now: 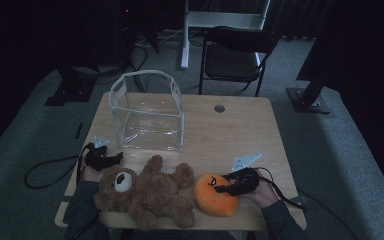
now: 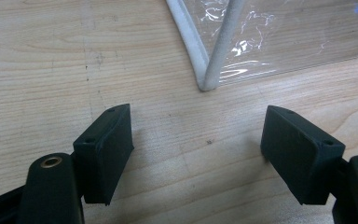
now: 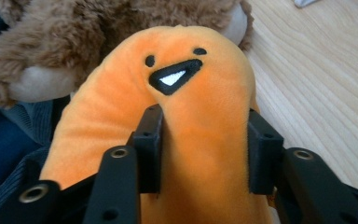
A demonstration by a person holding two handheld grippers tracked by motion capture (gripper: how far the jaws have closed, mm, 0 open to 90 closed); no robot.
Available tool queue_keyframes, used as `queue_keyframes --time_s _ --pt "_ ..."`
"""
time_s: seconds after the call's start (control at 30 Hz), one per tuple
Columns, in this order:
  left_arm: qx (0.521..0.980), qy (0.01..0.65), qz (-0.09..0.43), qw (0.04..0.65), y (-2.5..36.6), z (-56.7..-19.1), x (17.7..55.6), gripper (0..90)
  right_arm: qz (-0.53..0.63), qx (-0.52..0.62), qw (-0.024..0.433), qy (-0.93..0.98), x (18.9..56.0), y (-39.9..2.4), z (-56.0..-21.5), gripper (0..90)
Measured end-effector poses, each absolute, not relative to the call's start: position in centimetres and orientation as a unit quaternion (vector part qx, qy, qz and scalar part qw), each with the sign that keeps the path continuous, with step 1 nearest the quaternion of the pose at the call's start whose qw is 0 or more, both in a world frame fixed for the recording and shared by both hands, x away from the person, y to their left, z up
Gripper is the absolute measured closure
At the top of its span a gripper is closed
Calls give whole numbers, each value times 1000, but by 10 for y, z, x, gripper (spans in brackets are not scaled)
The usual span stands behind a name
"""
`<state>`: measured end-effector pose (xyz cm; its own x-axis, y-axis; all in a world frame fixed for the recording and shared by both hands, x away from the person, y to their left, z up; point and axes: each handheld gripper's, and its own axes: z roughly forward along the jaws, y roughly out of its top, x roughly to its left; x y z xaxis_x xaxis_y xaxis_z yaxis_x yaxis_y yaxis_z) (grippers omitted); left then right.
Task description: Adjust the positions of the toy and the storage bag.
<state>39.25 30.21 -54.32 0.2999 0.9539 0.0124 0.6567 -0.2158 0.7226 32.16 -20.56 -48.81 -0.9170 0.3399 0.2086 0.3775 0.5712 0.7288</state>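
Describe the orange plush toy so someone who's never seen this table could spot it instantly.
On the wooden table, look along the near edge, right of the brown teddy bear. The orange plush sits there, pinched by the right gripper. It is smooth, round and bright orange, with a black stitched face.

A clear plastic box with white-trimmed edges (image 1: pixel 147 112) is seen standing open-topped toward the far left of the light wooden table (image 1: pixel 240 135). A brown plush teddy bear (image 1: pixel 147 192) is laid on its back along the near edge. Beyond the far edge, a black folding chair (image 1: pixel 235 57) is parked on grey carpet.
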Motion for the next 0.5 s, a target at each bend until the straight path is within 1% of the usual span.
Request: queue_keyframes --time_s 0.13,0.5 --pt "743 542 237 314 302 -543 393 254 -424 -199 24 -883 321 -207 -485 583" --pt "743 542 237 313 302 -543 393 254 -432 -240 -34 -869 331 -223 -476 591"
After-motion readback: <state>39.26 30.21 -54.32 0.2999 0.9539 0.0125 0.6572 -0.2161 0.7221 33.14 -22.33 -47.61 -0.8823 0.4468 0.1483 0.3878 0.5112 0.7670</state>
